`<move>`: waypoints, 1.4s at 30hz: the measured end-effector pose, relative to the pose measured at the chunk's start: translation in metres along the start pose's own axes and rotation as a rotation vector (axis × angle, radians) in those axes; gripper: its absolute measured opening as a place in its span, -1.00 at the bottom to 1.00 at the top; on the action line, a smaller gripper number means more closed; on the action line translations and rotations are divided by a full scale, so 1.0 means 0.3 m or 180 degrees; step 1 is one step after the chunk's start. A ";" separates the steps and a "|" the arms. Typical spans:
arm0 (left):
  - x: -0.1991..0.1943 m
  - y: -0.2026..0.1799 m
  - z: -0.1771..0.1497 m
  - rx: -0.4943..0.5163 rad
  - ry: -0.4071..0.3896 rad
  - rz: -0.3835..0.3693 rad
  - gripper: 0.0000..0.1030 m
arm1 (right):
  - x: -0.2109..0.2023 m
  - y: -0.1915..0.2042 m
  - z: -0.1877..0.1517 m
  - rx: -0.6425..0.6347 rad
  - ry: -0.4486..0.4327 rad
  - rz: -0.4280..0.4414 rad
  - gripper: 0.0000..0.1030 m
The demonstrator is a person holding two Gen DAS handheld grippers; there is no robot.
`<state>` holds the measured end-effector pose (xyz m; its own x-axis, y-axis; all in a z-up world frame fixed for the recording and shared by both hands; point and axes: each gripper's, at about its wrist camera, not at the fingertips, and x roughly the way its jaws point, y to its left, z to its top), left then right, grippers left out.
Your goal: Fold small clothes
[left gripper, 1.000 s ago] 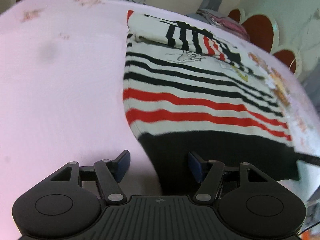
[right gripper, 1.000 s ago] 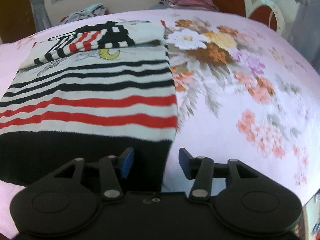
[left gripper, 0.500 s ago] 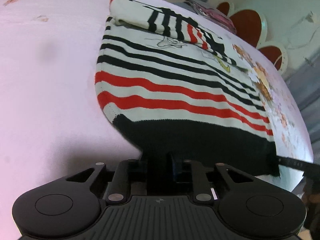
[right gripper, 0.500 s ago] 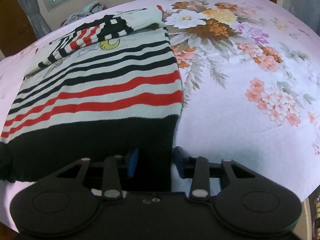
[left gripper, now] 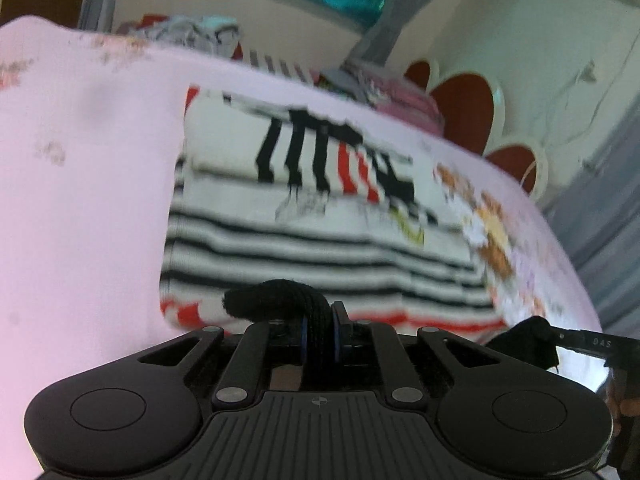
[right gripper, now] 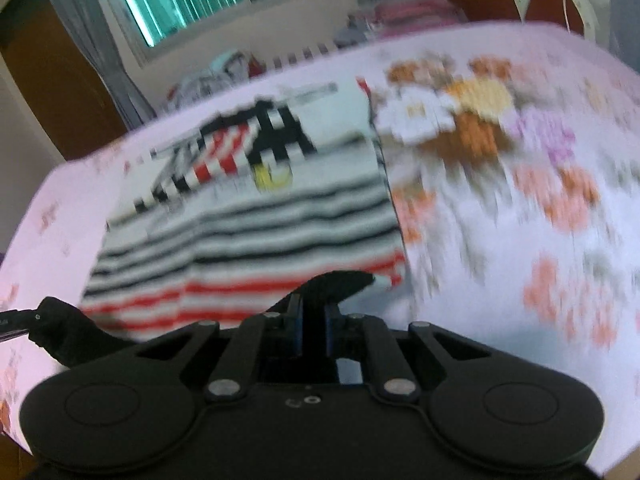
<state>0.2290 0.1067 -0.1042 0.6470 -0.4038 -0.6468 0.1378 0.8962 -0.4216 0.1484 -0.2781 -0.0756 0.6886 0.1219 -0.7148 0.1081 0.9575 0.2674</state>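
Lying on the pink floral bed (left gripper: 80, 200), striped sweater (left gripper: 320, 240) has its sleeves folded across the top and its black hem (left gripper: 276, 292) lifted at both near corners. Left gripper (left gripper: 319, 330) jaws have just closed, clamped on the left hem corner; right gripper (right gripper: 312, 330) jaws likewise just closed, pinching the right hem corner. Both frames blurred. Clothes pile (left gripper: 192, 34) beyond the far bed edge, headboard (left gripper: 464, 108) at right.
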 end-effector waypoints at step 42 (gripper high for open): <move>0.837 0.156 0.690 -0.0714 -0.0048 0.0488 -0.13 | 0.930 -0.121 0.753 0.0755 0.0128 0.0141 -0.64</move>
<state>0.5532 0.0852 -0.1549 0.6588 -0.2622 -0.7052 -0.1310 0.8830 -0.4507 0.4986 -0.3378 -0.1388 0.6679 0.1772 -0.7229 0.2470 0.8634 0.4398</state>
